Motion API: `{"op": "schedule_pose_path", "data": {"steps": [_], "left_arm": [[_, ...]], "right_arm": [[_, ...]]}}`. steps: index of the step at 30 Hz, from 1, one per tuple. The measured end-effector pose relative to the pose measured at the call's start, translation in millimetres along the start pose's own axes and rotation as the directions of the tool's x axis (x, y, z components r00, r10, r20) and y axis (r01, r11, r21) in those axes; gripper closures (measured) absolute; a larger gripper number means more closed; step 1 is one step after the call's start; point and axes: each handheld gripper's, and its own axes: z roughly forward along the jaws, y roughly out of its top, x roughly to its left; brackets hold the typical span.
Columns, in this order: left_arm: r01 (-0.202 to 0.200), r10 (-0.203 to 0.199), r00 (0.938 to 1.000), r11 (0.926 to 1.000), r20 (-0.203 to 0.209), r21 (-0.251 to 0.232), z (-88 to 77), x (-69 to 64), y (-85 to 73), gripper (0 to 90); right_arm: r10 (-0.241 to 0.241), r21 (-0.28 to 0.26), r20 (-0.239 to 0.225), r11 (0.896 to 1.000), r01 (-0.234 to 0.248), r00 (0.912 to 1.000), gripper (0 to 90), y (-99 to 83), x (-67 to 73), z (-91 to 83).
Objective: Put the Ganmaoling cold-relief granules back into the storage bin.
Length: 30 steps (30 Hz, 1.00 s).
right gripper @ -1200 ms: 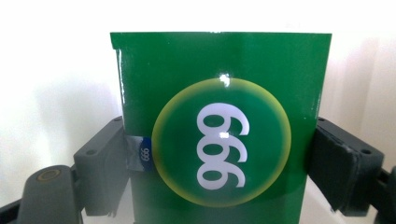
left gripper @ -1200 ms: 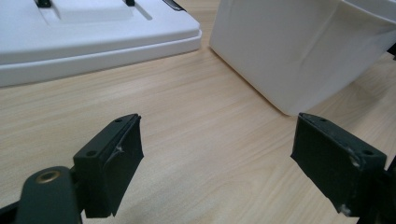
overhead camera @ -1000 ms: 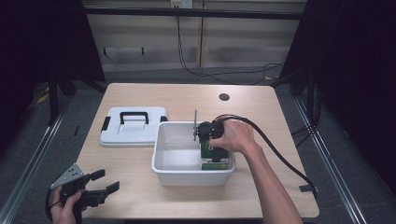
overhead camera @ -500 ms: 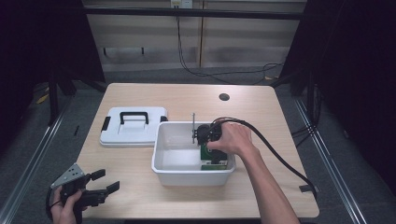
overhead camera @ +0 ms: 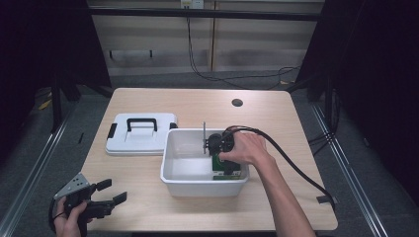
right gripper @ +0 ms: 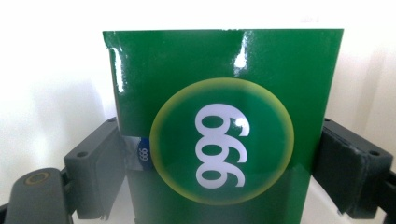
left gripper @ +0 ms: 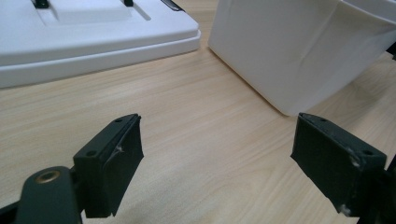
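A glossy green box (right gripper: pixel 219 93) printed with "999" in a yellow-ringed circle sits between the jaws of my right gripper (right gripper: pixel 219 172), whose pads press both of its sides. In the high view this green box (overhead camera: pixel 226 171) is low inside the white bin (overhead camera: pixel 202 185), at its front right corner, with my right gripper (overhead camera: pixel 223 160) and the hand over it. My left gripper (overhead camera: pixel 113 191) rests open near the table's front left corner. Its jaws (left gripper: pixel 219 158) hold nothing over bare wood.
The bin's white lid (overhead camera: pixel 141 140) with a black handle lies flat left of the bin; it appears as the lid (left gripper: pixel 70 42) beside the bin wall (left gripper: pixel 289 51). A black cable (overhead camera: pixel 291 163) trails right. A round hole (overhead camera: pixel 237 102) marks the wooden table (overhead camera: pixel 197 106).
My right gripper has moved the green box lower and nearer, down toward the bin's front right corner. The left gripper has stayed where it was, still open.
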Motion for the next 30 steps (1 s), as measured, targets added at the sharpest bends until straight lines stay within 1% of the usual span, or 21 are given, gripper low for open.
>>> {"op": "schedule_pose_path", "data": {"steps": [1, 4, 7, 9, 10, 11, 12, 13, 15, 17, 19, 20, 21, 22, 23, 24, 25, 27, 28, 29, 30], "left_arm": [[0.000, 0.000, 1.0000, 1.0000, 0.000, 0.001, -0.1, 0.0, -0.1, 15.8], [0.003, -0.003, 1.0000, 1.0000, -0.004, 0.000, -0.2, 0.6, -0.2, 15.8], [0.004, -0.004, 1.0000, 1.0000, -0.004, 0.002, -0.4, 0.5, -0.5, 15.9], [0.002, -0.002, 1.0000, 1.0000, -0.004, 0.001, -0.4, 0.3, -0.2, 15.8], [0.003, -0.003, 1.0000, 1.0000, -0.003, 0.000, -0.1, 0.0, -0.2, 15.9], [0.004, -0.004, 1.0000, 1.0000, -0.002, 0.001, 0.2, 0.0, -0.3, 15.9], [0.003, -0.003, 1.0000, 1.0000, -0.002, 0.002, 0.2, 0.2, -0.3, 15.8], [0.004, -0.004, 1.0000, 1.0000, -0.002, 0.001, 0.2, 0.1, -0.2, 15.8], [0.003, -0.003, 1.0000, 1.0000, -0.001, 0.000, 0.1, 0.1, -0.2, 15.8], [0.004, -0.004, 1.0000, 1.0000, -0.003, 0.001, 0.2, 0.2, -0.4, 15.9], [0.004, -0.004, 1.0000, 1.0000, -0.002, 0.002, 0.1, 0.3, -0.3, 15.8], [0.004, -0.004, 1.0000, 1.0000, -0.003, 0.001, 0.2, 0.3, -0.3, 15.8], [0.003, -0.003, 1.0000, 1.0000, -0.004, 0.003, 0.3, 0.4, -0.4, 15.8], [0.002, -0.002, 1.0000, 1.0000, -0.004, 0.004, 0.3, 0.5, -0.4, 15.9], [0.002, -0.002, 1.0000, 1.0000, -0.005, 0.004, 0.3, 0.5, -0.4, 15.8], [0.003, -0.003, 1.0000, 1.0000, -0.004, 0.003, 0.2, 0.2, -0.3, 15.8], [0.002, -0.002, 1.0000, 1.0000, -0.004, 0.002, 0.2, 0.3, -0.3, 15.8], [0.003, -0.003, 1.0000, 1.0000, -0.006, 0.004, 0.3, 0.1, -0.4, 15.8], [0.002, -0.002, 1.0000, 1.0000, -0.007, 0.003, 0.2, 0.2, -0.3, 15.9], [0.001, -0.001, 1.0000, 1.0000, -0.008, 0.003, 0.2, 0.2, -0.3, 15.9], [0.001, -0.001, 0.9999, 1.0000, -0.010, 0.004, 0.1, 0.2, -0.4, 15.8]], "right_arm": [[0.002, -0.004, -0.001, 1.000, -0.002, 1.0000, 11.5, -0.5, -0.7, -1.4], [0.005, -0.044, 0.010, 0.999, -0.004, 0.9999, 10.8, -3.3, 0.4, -4.1], [0.004, -0.065, 0.014, 0.998, -0.003, 0.9999, 10.3, -6.4, 1.2, -7.6], [-0.002, -0.096, 0.005, 0.995, 0.002, 1.0000, 10.2, -9.1, 1.1, -9.3], [-0.011, -0.119, 0.011, 0.993, 0.013, 0.9999, 9.9, -10.7, 0.3, -10.2], [-0.005, -0.134, 0.007, 0.991, 0.006, 1.0000, 10.0, -13.6, 0.7, -13.1], [0.008, -0.132, 0.012, 0.991, -0.007, 0.9999, 9.9, -14.5, 1.6, -14.7], [0.008, -0.132, 0.012, 0.991, -0.007, 0.9999, 9.9, -14.5, 1.6, -14.7], [0.012, -0.157, 0.021, 0.987, -0.009, 0.9997, 9.5, -17.4, 2.0, -18.5], [0.022, -0.182, 0.012, 0.983, -0.019, 0.9997, 9.5, -19.7, 3.2, -21.5], [0.022, -0.195, 0.026, 0.981, -0.017, 0.9994, 9.5, -21.9, 4.6, -23.2], [0.015, -0.205, 0.026, 0.979, -0.009, 0.9996, 9.5, -23.1, 5.1, -24.1], [0.022, -0.212, 0.031, 0.977, -0.015, 0.9993, 9.5, -24.1, 6.2, -24.7], [0.015, -0.216, 0.035, 0.976, -0.007, 0.9993, 9.5, -25.4, 6.7, -25.4], [0.022, -0.220, 0.034, 0.975, -0.014, 0.9992, 9.5, -26.4, 7.6, -26.1], [0.031, -0.240, 0.041, 0.971, -0.020, 0.9987, 9.5, -30.0, 8.1, -27.8], [0.031, -0.240, 0.041, 0.971, -0.020, 0.9987, 9.5, -30.0, 8.1, -27.8], [0.041, -0.268, 0.039, 0.963, -0.029, 0.9984, 9.6, -33.5, 9.0, -30.3], [0.042, -0.274, 0.043, 0.961, -0.028, 0.9982, 9.6, -34.8, 9.2, -31.4], [0.059, -0.289, 0.049, 0.956, -0.043, 0.9971, 9.6, -36.8, 10.7, -33.5], [0.033, -0.316, 0.062, 0.949, -0.011, 0.9976, 9.6, -37.8, 8.7, -33.6]]}}
